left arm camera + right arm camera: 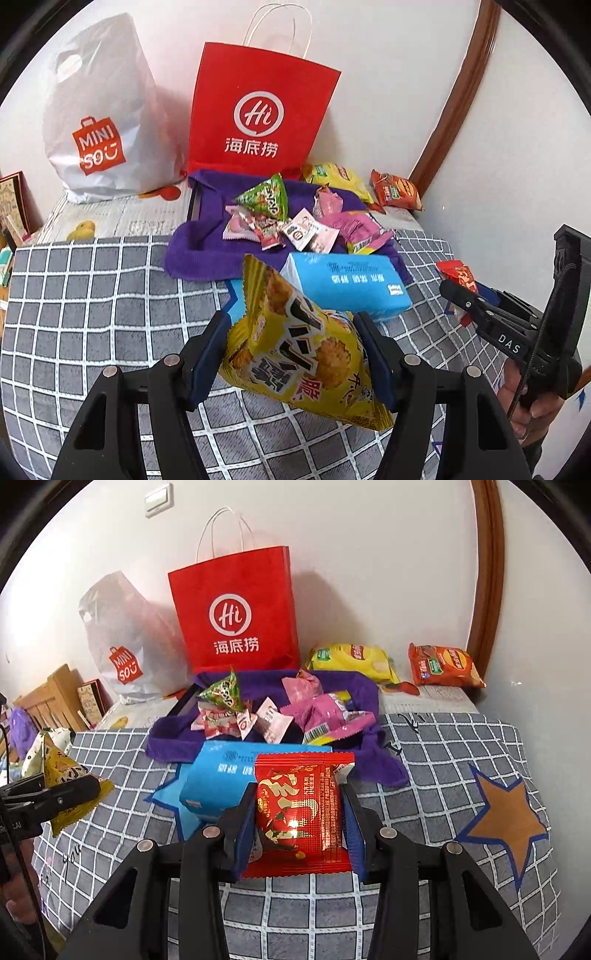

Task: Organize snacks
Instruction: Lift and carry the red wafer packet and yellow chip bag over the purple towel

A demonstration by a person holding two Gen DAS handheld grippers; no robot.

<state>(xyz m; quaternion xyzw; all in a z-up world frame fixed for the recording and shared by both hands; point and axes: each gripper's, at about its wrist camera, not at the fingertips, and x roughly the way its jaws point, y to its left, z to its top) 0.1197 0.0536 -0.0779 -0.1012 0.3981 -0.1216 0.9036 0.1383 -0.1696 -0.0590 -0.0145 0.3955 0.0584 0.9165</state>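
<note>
My left gripper (290, 332) is shut on a yellow cracker packet (295, 343) and holds it above the checked blanket; it also shows at the left of the right wrist view (66, 794). My right gripper (299, 812) is shut on a red snack packet (301, 812), also seen at the right of the left wrist view (458, 277). Ahead, a purple cloth (207, 251) (373, 764) carries a pile of small packets: a green triangular one (267, 197) (221, 692) and several pink ones (325, 712).
A blue tissue pack (351, 284) (218, 779) lies just before the cloth. A red paper bag (258, 110) (236, 613) and a white Miniso bag (99, 122) stand against the wall. Yellow (351, 659) and orange (443, 664) chip bags lie at the back right.
</note>
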